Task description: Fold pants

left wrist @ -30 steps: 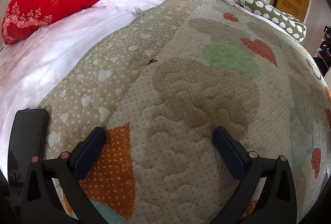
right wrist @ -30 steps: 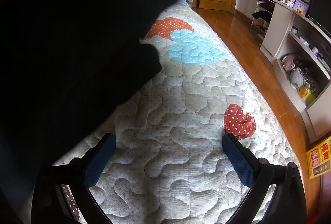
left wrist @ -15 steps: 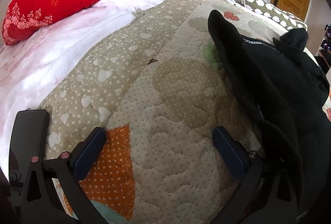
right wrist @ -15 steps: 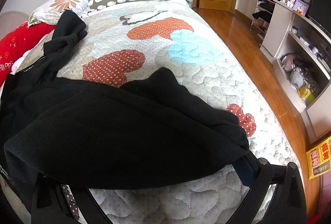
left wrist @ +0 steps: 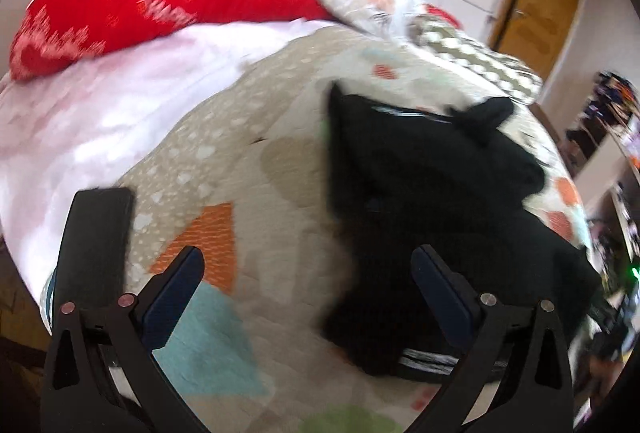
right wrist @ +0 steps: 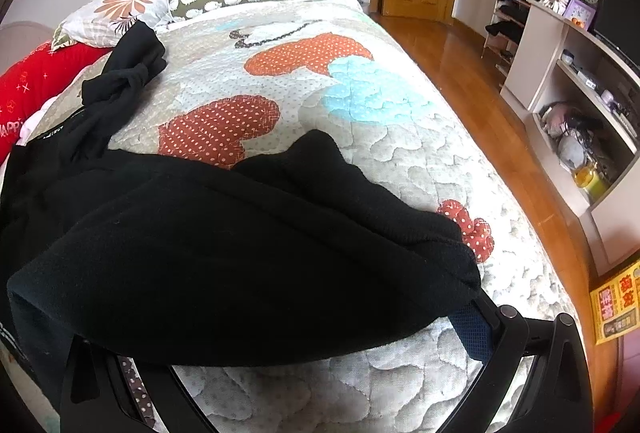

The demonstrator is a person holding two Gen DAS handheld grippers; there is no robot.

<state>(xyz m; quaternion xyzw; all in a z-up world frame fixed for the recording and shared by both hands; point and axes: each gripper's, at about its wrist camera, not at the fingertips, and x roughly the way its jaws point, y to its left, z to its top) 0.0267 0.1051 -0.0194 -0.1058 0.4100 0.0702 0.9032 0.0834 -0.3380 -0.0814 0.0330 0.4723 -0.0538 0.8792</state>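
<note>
Both my jaws gape, empty; black pants [right wrist: 240, 265] bunched ahead of them, so grabbing blind could pinch quilt [right wrist: 420, 161].

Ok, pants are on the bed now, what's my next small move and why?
Probably bring the open left gripper to the near edge of the black pants and pinch it. They lie crumpled on the quilt, draped over the open right gripper, so they need spreading flat before any fold.
</note>
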